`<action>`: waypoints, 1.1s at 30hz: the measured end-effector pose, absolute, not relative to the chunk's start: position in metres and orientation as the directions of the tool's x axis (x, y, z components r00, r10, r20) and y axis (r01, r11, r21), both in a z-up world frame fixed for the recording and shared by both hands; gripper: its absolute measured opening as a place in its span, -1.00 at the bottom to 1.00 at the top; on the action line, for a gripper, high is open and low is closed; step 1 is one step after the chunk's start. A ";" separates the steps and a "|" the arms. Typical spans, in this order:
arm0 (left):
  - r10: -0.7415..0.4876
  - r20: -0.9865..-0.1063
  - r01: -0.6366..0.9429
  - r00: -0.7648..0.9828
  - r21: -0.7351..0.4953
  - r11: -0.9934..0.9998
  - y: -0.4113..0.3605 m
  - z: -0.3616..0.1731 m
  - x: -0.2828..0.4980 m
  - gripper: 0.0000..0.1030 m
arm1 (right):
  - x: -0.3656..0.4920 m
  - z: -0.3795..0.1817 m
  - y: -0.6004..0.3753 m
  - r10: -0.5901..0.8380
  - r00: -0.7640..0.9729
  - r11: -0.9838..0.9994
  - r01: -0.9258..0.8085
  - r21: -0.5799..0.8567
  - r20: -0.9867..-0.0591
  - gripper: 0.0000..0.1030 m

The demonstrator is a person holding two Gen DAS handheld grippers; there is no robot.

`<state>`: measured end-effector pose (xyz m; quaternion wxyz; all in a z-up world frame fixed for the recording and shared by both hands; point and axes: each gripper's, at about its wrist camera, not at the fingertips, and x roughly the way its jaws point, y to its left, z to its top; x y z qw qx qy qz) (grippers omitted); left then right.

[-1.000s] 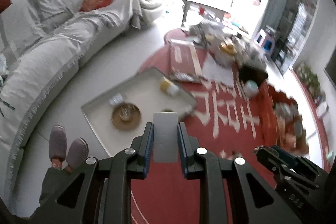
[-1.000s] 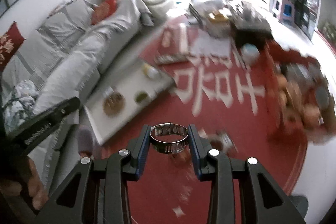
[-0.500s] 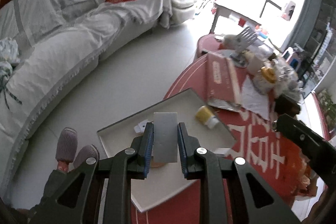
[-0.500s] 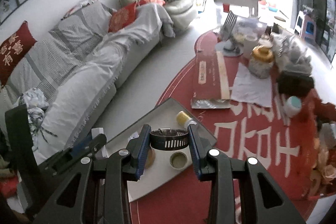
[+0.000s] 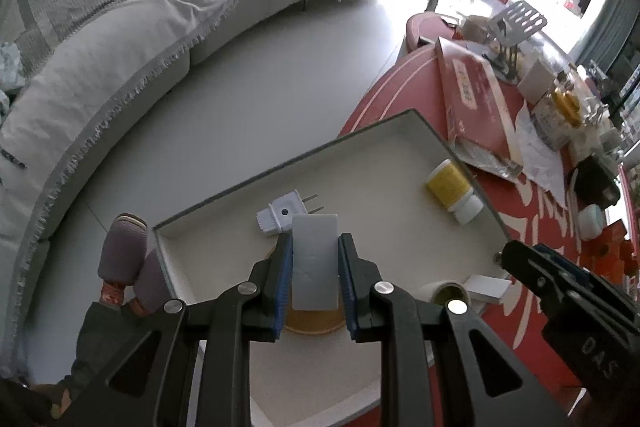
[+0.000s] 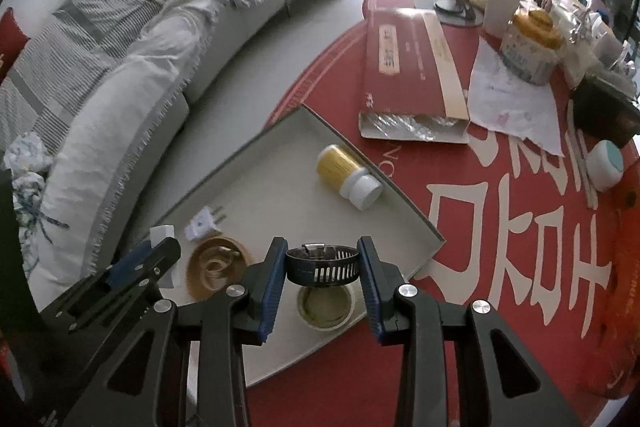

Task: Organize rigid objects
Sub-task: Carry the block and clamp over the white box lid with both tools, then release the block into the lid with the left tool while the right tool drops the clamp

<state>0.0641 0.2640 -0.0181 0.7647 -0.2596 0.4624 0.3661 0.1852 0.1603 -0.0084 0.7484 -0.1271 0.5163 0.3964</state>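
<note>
My left gripper (image 5: 315,259) is shut on a flat grey-white rectangular block (image 5: 315,263) and holds it above the white tray (image 5: 224,203). My right gripper (image 6: 322,267) is shut on a metal hose clamp ring (image 6: 322,265) above the tray's near edge (image 6: 416,223). In the tray lie a white plug adapter (image 5: 280,215), a yellow bottle with a white cap (image 6: 347,175), a round wooden coaster (image 6: 216,267) and a small tape roll (image 6: 326,307). The left gripper also shows at the left of the right wrist view (image 6: 132,267).
The tray sits at the edge of a round red table (image 6: 500,227). A long red box (image 6: 408,63), papers, jars and a black box (image 6: 604,111) crowd the table's far side. A grey sofa (image 5: 120,27) curves along the left. Slippered feet (image 5: 124,263) stand by the tray.
Both grippers have moved in over the tray, which now looms larger and closer. Each still holds its object.
</note>
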 end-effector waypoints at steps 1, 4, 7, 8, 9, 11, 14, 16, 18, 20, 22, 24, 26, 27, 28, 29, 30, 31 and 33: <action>0.314 -0.901 -0.800 0.300 -0.058 0.597 0.265 -0.022 0.065 -0.53 | 0.188 -0.012 0.162 0.456 0.151 0.659 -0.720 0.218 -0.877 -0.29; 0.307 -0.906 -0.801 0.291 -0.055 0.597 0.267 -0.030 0.070 -0.53 | 0.192 -0.022 0.168 0.443 0.140 0.663 -0.716 0.219 -0.885 -0.29; 0.295 -0.911 -0.797 0.288 -0.057 0.602 0.269 -0.037 0.074 -0.53 | 0.194 -0.030 0.175 0.435 0.132 0.653 -0.727 0.211 -0.891 -0.29; 0.290 -0.913 -0.795 0.286 -0.058 0.603 0.270 -0.039 0.075 -0.53 | 0.194 -0.033 0.177 0.430 0.128 0.652 -0.728 0.210 -0.893 -0.29; 0.286 -0.916 -0.795 0.282 -0.057 0.604 0.271 -0.043 0.077 -0.53 | 0.194 -0.036 0.180 0.427 0.126 0.653 -0.728 0.209 -0.896 -0.29; 0.282 -0.919 -0.794 0.277 -0.054 0.605 0.272 -0.047 0.080 -0.53 | 0.194 -0.041 0.184 0.421 0.120 0.652 -0.729 0.208 -0.899 -0.29; 0.276 -0.921 -0.782 0.274 -0.047 0.621 0.273 -0.053 0.085 -0.52 | 0.194 -0.047 0.190 0.413 0.113 0.648 -0.734 0.205 -0.904 -0.29; 0.251 -0.937 -0.758 0.241 -0.020 0.652 0.270 -0.060 0.091 -0.24 | 0.194 -0.052 0.194 0.404 0.097 0.639 -0.741 0.205 -0.910 -0.29; 0.265 -0.942 -0.760 0.203 0.019 0.650 0.269 -0.066 0.091 0.12 | 0.194 -0.057 0.197 0.382 0.088 0.635 -0.748 0.192 -0.920 -0.22; 0.251 -0.947 -0.764 0.201 0.009 0.645 0.271 -0.069 0.087 0.69 | 0.196 -0.057 0.192 0.384 0.100 0.643 -0.743 0.188 -0.918 0.35; 0.229 -0.954 -0.769 0.192 -0.001 0.639 0.270 -0.071 0.082 0.77 | 0.196 -0.050 0.182 0.434 0.099 0.642 -0.732 0.230 -0.896 0.97; 0.247 -0.955 -0.759 0.166 0.036 0.650 0.265 -0.069 0.079 0.82 | 0.193 -0.043 0.170 0.460 0.112 0.643 -0.726 0.244 -0.881 0.97; 0.256 -0.953 -0.758 0.165 0.043 0.650 0.260 -0.063 0.074 0.84 | 0.186 -0.037 0.156 0.455 0.123 0.639 -0.735 0.227 -0.882 0.97; 0.246 -0.952 -0.758 0.181 0.025 0.652 0.256 -0.058 0.070 0.87 | 0.182 -0.034 0.147 0.450 0.133 0.640 -0.737 0.215 -0.883 0.97; 0.241 -0.951 -0.757 0.195 0.011 0.654 0.252 -0.055 0.066 1.00 | 0.177 -0.032 0.138 0.445 0.146 0.644 -0.737 0.203 -0.883 0.97; 0.243 -0.947 -0.754 0.210 0.001 0.657 0.247 -0.049 0.062 0.99 | 0.171 -0.030 0.124 0.436 0.163 0.655 -0.732 0.188 -0.885 0.97; 0.247 -0.944 -0.749 0.221 -0.002 0.663 0.241 -0.045 0.057 0.99 | 0.168 -0.029 0.114 0.430 0.172 0.663 -0.726 0.181 -0.886 0.97; 0.246 -0.942 -0.741 0.227 -0.004 0.671 0.236 -0.042 0.055 0.99 | 0.164 -0.029 0.101 0.423 0.177 0.674 -0.717 0.178 -0.889 0.97; 0.232 -0.940 -0.713 0.250 -0.017 0.701 0.222 -0.036 0.049 0.99 | 0.155 -0.031 0.072 0.410 0.175 0.699 -0.692 0.184 -0.895 0.97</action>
